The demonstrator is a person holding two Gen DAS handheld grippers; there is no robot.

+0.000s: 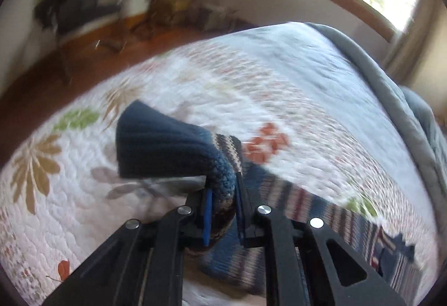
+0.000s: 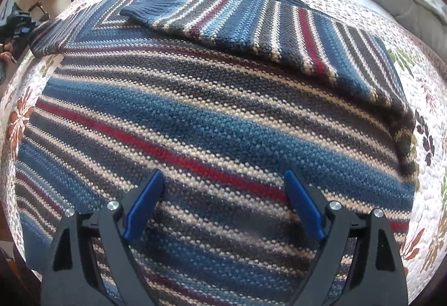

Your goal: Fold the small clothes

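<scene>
Your left gripper [image 1: 223, 188] pinches the sweater's [image 2: 218, 121] sleeve [image 1: 173, 149], lifting its navy cuff off the quilt [image 1: 293, 77]. Your right gripper [image 2: 223, 180] stands spread over the sweater's striped body, which lies flat across the quilt, holding nothing.

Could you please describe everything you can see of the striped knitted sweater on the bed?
The sweater is a chunky knit in blue, navy, cream and red stripes with ribbed navy cuffs. Its body lies spread flat on the floral quilt, one sleeve folded across its top. The left gripper is shut on the other sleeve near its cuff, lifted off the quilt. The right gripper is open over the body.
</scene>
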